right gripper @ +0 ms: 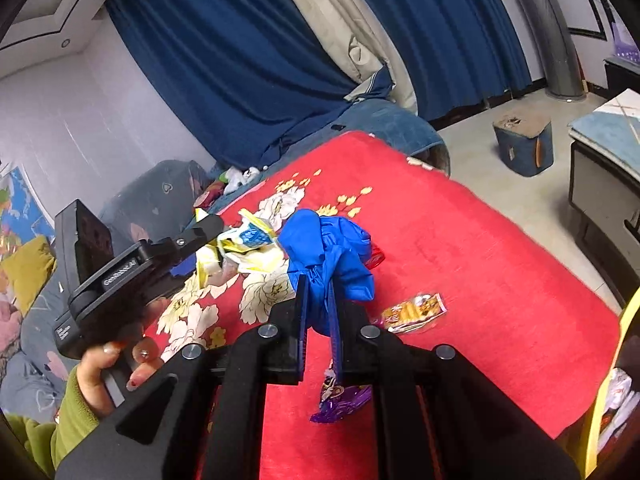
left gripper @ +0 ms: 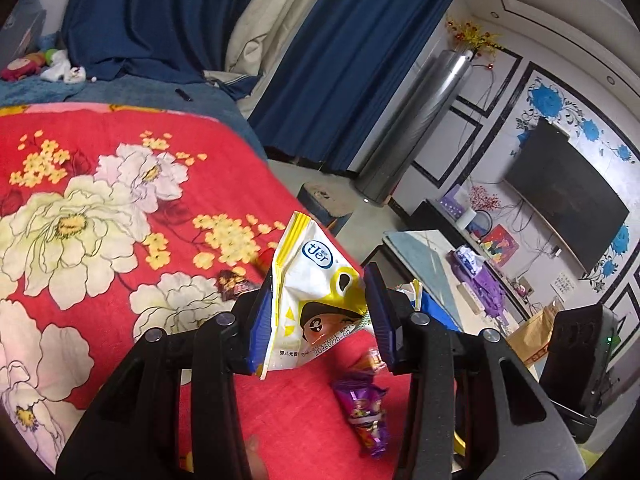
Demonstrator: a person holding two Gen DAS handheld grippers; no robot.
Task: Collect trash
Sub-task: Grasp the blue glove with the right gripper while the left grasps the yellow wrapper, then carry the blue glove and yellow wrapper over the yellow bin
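My left gripper [left gripper: 320,316] is shut on a white and yellow wipes packet [left gripper: 316,292] and holds it above the red flowered blanket [left gripper: 100,200]. The packet also shows in the right wrist view [right gripper: 244,252], held by the left gripper [right gripper: 200,240]. My right gripper [right gripper: 318,308] is shut on a crumpled blue plastic bag [right gripper: 328,248] above the blanket [right gripper: 480,260]. A purple candy wrapper [left gripper: 364,412] lies on the blanket; it also shows below my right gripper [right gripper: 340,396]. A gold wrapper [right gripper: 414,310], a brown wrapper [left gripper: 234,284] and a red one [right gripper: 376,258] lie nearby.
A low table [left gripper: 424,256] with purple items stands to the right of the bed. A blue stool [right gripper: 524,144] sits on the floor. Blue curtains [right gripper: 248,60] hang behind. A yellow-rimmed container [right gripper: 612,380] is at the right edge. Toys [left gripper: 44,64] lie at the bed's far end.
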